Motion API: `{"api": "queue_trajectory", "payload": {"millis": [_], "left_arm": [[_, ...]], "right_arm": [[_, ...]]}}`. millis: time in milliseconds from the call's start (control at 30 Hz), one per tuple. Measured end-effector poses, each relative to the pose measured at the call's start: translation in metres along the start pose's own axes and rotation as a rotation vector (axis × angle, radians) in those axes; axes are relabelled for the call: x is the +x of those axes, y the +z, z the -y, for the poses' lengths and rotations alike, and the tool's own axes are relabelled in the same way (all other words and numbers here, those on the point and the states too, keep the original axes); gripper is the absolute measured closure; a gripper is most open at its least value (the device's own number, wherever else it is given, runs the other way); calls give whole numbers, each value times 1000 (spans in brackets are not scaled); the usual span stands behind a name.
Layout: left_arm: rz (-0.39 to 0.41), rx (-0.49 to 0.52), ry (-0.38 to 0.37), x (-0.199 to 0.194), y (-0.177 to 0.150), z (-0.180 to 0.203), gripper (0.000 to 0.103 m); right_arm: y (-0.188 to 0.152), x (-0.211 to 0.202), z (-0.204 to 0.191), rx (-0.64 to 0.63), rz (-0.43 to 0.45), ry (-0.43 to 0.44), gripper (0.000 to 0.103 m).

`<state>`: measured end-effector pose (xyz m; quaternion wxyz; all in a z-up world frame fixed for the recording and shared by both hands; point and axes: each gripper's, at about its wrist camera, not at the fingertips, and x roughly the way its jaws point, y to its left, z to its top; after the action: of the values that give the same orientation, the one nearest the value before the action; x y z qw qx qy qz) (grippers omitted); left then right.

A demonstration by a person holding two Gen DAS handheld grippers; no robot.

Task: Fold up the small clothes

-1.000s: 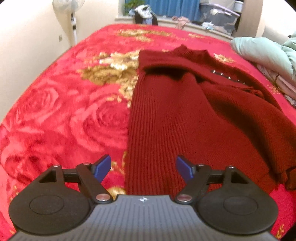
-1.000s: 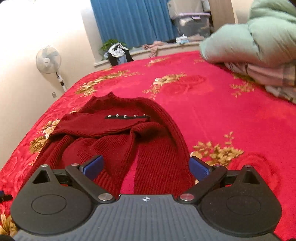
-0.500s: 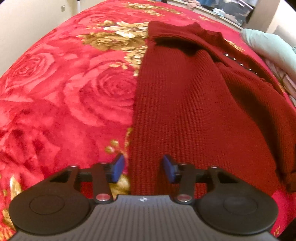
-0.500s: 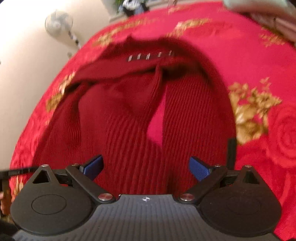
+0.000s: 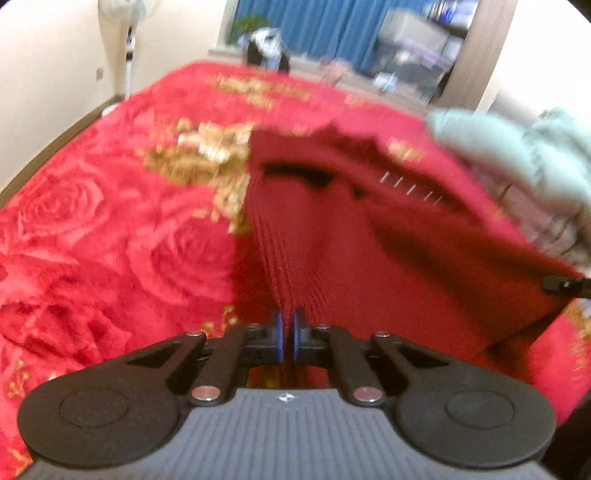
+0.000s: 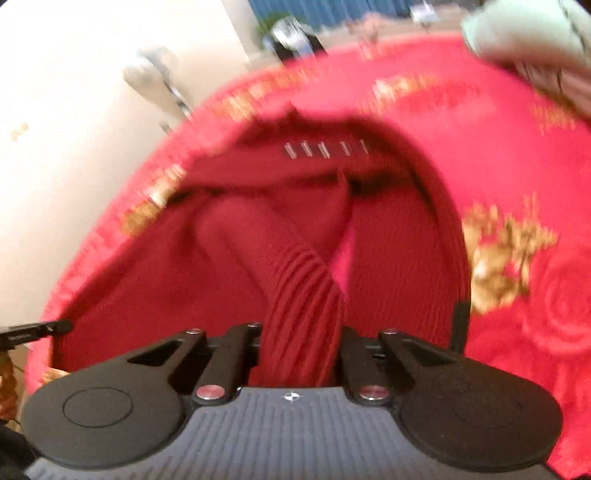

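A dark red ribbed sweater (image 5: 369, 258) lies on the bed, collar at the far end, with a row of small metal buttons (image 5: 410, 188) near the neck. My left gripper (image 5: 287, 334) is shut on the near left part of its hem, and the knit rises in a taut ridge to the blue pads. In the right wrist view the same sweater (image 6: 221, 258) bunches into a thick fold that runs between the jaws of my right gripper (image 6: 299, 350). These jaws are closing and pinch the fold, which hides the pads. Both views are motion-blurred.
A red blanket (image 5: 110, 240) with gold roses covers the bed. A pale green quilt (image 5: 517, 155) is heaped at the far right. A standing fan (image 5: 125, 22) and a wall lie to the left, with blue curtains and clutter beyond the bed's far end.
Both grippers went from wide open over the hem to closed on it. The gripped edge has lifted off the blanket, and both cameras have tilted up.
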<state>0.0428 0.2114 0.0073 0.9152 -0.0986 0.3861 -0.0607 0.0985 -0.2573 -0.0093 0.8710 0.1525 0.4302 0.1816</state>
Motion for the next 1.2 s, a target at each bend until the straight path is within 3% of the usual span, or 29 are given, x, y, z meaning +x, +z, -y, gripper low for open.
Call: {"api": "queue_trajectory", "payload": {"millis": [167,267,333,433,467,533,633,733,767,867,933,967,1100,1133,1200], "left_arm": [[45,-20,-32,-63,-23,-3,98],[-72,98,77,-50,-42,6,97],[-43,191,172,-52,-42,16,96],[61,267,168,-62,-21,28,76],[83,272,151,-62,-13,30,64],[119,268,135,-52,1,31,57],[152,198,119,-24,9,27,55],[51,168,169,7,11,32,55],[71,176,169,10,14,36,55],[83,211,164,18,18,46,55],[60,223,169,29,19,50,55],[59,222,169,32,20,50,55],[78,204,182,42,28,49,55],[83,199,185,44,29,47,55],[85,191,195,48,31,44,55]], "right_arm": [[-11,-77,-16,-90,48,63,96],[-28,-87,-12,-170,-25,46,95],[-31,-83,-5,-197,-44,-27,95],[-17,-81,18,-129,22,-108,86],[-9,-80,28,-105,53,-121,83],[5,-70,52,-28,89,-166,60],[16,-27,91,115,25,-216,57],[10,24,119,190,-76,-265,58],[6,38,123,205,-107,-272,58],[-2,69,125,216,-177,-247,68],[-4,83,119,144,-204,-290,88],[-3,86,119,127,-204,-310,92],[21,58,136,242,-82,-290,97],[34,46,141,243,-35,-304,103],[65,27,151,177,92,-407,103]]}}
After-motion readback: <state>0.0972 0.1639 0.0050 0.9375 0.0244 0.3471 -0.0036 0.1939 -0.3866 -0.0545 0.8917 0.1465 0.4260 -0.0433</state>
